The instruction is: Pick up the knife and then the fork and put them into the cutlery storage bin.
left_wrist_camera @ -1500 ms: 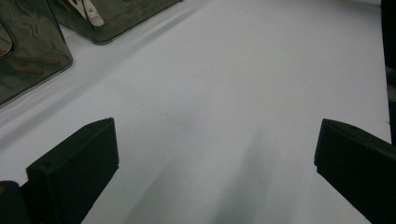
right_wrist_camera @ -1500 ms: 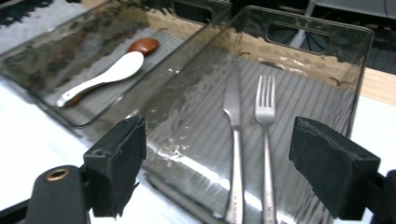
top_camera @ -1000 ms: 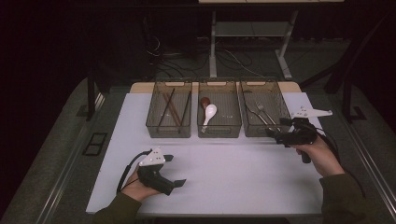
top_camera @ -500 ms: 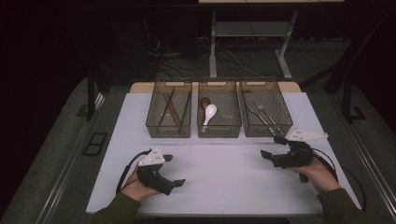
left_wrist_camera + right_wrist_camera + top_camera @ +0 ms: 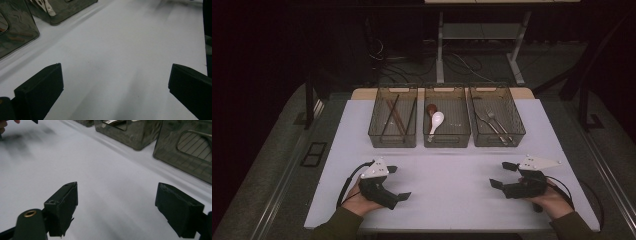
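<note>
Left gripper [image 5: 398, 183] — released, jaws wide apart, resting on the white surface [image 5: 447, 170] at about 7 o'clock, held in the person's left hand [image 5: 357, 202].
Right gripper [image 5: 503, 175] — likewise released, grasping nothing, at about 4 o'clock, held in the right hand [image 5: 552, 201].
Three smoky bins in a row at 12 o'clock, well apart from both grippers:
- left bin [image 5: 393, 141], chopsticks [image 5: 394, 115];
- middle bin [image 5: 447, 141], white spoon [image 5: 435, 121] beside a dark one;
- right bin [image 5: 499, 141], forks [image 5: 493, 122].
</note>
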`<state>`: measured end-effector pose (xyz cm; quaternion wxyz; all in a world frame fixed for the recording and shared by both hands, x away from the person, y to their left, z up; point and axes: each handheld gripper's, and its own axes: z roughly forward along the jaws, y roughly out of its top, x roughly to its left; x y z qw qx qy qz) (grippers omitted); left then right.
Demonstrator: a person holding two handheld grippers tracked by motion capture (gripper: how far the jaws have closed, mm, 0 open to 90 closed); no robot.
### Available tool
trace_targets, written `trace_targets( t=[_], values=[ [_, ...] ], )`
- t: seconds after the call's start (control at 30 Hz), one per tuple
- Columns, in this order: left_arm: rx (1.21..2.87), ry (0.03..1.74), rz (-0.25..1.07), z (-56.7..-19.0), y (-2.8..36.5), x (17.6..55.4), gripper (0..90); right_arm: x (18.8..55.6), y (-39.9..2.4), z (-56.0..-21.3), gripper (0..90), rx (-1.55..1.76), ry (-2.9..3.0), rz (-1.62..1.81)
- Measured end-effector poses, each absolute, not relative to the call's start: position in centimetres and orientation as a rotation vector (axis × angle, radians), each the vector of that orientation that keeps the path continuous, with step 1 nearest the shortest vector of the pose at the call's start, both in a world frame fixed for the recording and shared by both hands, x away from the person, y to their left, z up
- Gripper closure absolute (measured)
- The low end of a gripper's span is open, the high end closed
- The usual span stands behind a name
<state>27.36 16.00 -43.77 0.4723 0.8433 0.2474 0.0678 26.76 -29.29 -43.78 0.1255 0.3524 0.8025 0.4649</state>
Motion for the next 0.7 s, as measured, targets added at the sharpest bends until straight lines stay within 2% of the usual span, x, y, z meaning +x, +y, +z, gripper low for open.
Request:
trace_targets(
  t=[0.7],
  values=[
    [2.071,0.609,0.165,-43.86,15.88,27.27,0.0,25.72,-29.47,-44.51,18.6,1.018,2.370,1.358]
  ],
)
